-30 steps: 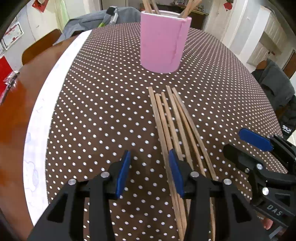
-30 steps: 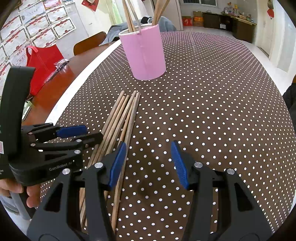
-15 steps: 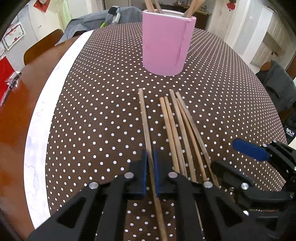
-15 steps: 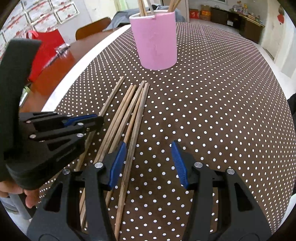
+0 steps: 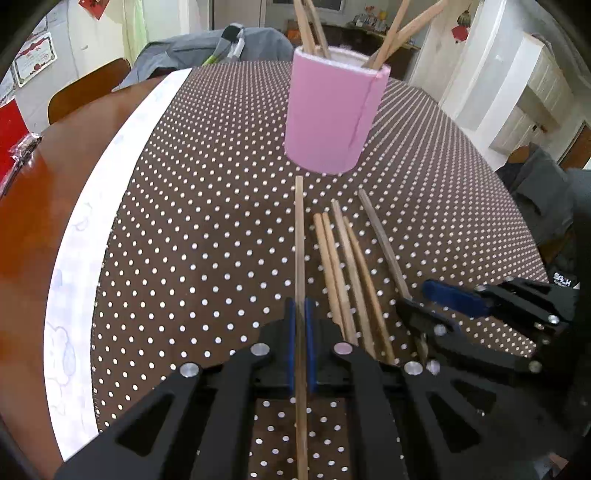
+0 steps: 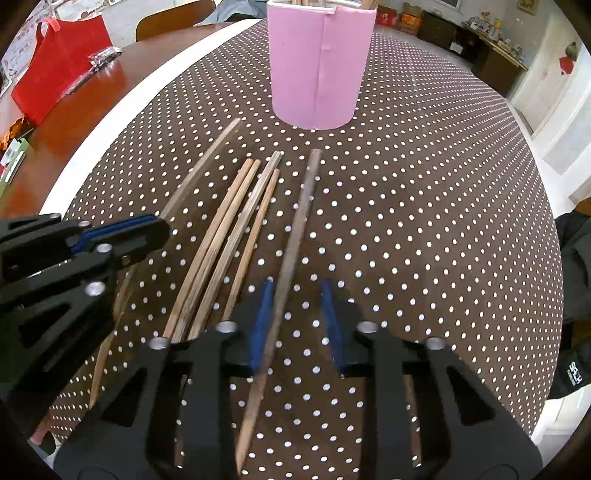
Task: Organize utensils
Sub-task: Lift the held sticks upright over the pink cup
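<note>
Wooden chopsticks, thin and pale brown, lie loose on the brown white-dotted tablecloth (image 5: 192, 236), their tips pointing toward the pink cylindrical holder (image 5: 332, 118). Four of them (image 5: 347, 266) form a tight bundle in the middle of the group. One pale chopstick (image 5: 300, 258) sits apart on the bundle's left in the left wrist view; the left hand-held gripper (image 5: 301, 343) has its blue pads pressed together on it, pinching the stick, which runs straight through the jaws and out toward the camera. Its far tip stops just short of the holder's base.

A darker brown chopstick (image 6: 295, 236) lies apart on the bundle's other side. The right hand-held gripper (image 6: 295, 325) straddles it with the jaws closing: the left blue pad (image 6: 260, 325) is against the stick, the right pad stands clear of it, so there is no full pinch yet. This stick rests on the cloth.

The pink holder stands upright beyond the sticks and already holds several wooden chopsticks (image 5: 399, 33) leaning out of its top. A vertical seam shows on its wall.

Farther out: the cloth's white border strip (image 5: 96, 206), bare reddish-brown wooden tabletop (image 5: 33, 206), and a red bag (image 6: 55, 77) on it at left. A wooden chair back (image 5: 88, 92) stands behind the table.
</note>
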`<state>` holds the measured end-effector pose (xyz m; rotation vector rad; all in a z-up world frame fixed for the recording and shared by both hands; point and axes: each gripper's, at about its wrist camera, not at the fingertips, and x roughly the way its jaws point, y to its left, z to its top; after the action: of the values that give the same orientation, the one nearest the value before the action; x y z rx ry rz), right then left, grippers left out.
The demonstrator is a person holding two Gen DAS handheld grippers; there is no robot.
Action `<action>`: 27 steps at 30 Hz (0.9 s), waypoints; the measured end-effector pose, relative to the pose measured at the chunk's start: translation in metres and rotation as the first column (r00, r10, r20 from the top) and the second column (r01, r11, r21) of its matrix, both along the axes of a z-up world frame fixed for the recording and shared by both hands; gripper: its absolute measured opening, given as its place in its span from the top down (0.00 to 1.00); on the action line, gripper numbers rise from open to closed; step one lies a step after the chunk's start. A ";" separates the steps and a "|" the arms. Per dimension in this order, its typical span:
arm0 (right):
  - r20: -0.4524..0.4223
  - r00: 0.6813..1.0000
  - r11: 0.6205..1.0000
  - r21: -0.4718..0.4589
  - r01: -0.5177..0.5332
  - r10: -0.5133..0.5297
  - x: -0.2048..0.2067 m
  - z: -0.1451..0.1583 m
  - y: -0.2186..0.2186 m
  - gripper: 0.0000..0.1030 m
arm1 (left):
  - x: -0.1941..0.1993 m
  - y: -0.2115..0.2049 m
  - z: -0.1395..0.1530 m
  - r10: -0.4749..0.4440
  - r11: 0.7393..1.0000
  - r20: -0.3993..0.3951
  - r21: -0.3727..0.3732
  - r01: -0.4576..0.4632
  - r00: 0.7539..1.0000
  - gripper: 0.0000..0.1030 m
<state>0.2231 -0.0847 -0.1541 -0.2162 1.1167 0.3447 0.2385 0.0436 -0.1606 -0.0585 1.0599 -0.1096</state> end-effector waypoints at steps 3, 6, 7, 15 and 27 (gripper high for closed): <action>-0.018 1.000 0.998 0.065 0.009 -0.008 0.005 0.000 -0.008 0.90 | -0.004 -0.001 0.008 -0.007 1.000 0.028 -0.028 0.008 1.000 0.94; -0.029 0.999 0.991 0.129 0.020 -0.016 0.007 0.000 -0.018 0.93 | -0.009 -0.003 0.017 -0.022 0.998 0.064 -0.060 0.026 0.998 0.94; -0.029 0.999 0.987 0.161 0.021 -0.016 0.007 0.001 -0.022 0.93 | -0.010 -0.003 0.020 -0.027 0.997 0.077 -0.074 0.033 0.997 0.95; 0.046 0.998 0.947 0.320 0.023 -0.040 -0.014 0.026 -0.061 0.94 | -0.026 -0.014 0.050 -0.088 0.982 0.221 -0.144 0.122 0.971 0.95; 0.319 0.941 0.825 0.559 -0.087 -0.117 -0.042 0.107 -0.083 0.94 | -0.026 -0.020 0.108 -0.058 0.965 0.489 -0.196 0.175 0.870 0.94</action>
<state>0.1807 -0.1679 -0.0473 0.2600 0.6297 0.5873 0.2129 0.0235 -0.0525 -0.1721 0.5453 -0.3437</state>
